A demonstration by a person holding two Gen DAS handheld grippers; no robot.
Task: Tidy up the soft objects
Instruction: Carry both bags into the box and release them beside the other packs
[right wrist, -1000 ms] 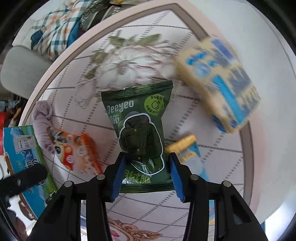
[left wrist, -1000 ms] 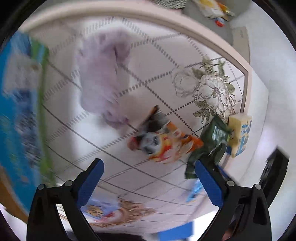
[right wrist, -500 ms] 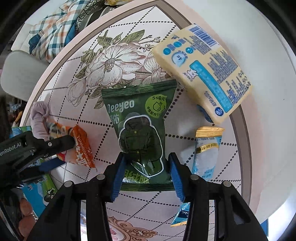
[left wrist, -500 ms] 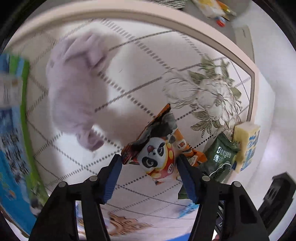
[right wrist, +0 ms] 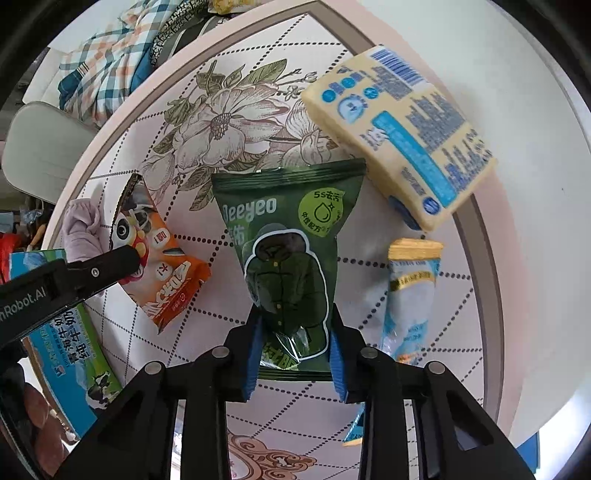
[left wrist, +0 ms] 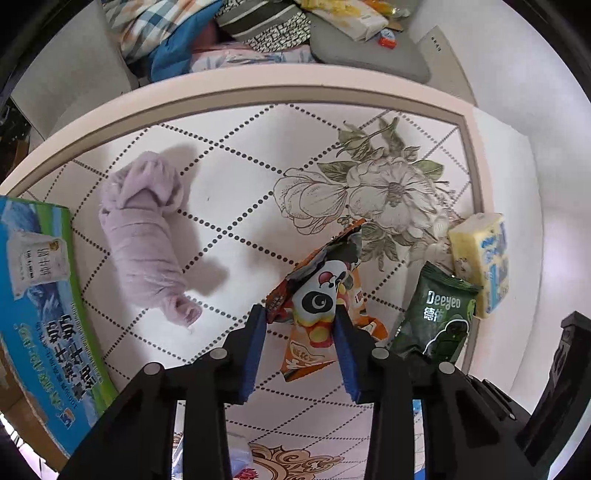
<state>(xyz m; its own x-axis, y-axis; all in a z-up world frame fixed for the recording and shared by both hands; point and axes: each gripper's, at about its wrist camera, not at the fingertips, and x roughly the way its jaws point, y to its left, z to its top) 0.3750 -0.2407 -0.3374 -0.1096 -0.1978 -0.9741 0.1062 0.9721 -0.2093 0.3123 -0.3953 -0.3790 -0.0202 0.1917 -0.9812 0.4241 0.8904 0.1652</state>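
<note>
My left gripper [left wrist: 300, 319] is shut on an orange panda snack bag [left wrist: 318, 299], which crumples between the blue pads; the bag also shows in the right wrist view [right wrist: 162, 254]. My right gripper [right wrist: 294, 339] is shut on a dark green Deeyeo pouch [right wrist: 291, 243], also seen in the left wrist view [left wrist: 439, 314]. A rolled lilac cloth [left wrist: 147, 236] lies left of the panda bag.
A yellow-and-blue tissue pack [right wrist: 399, 133] lies at the table's far right edge. A pale blue sachet [right wrist: 410, 295] lies right of the green pouch. A blue-green milk carton box [left wrist: 40, 306] sits at the left. Clothes [left wrist: 177, 33] are piled beyond the table [left wrist: 258, 155].
My left gripper moved right from the cloth to the panda bag and closed on it, tilting the bag up. My right gripper kept its hold on the green pouch.
</note>
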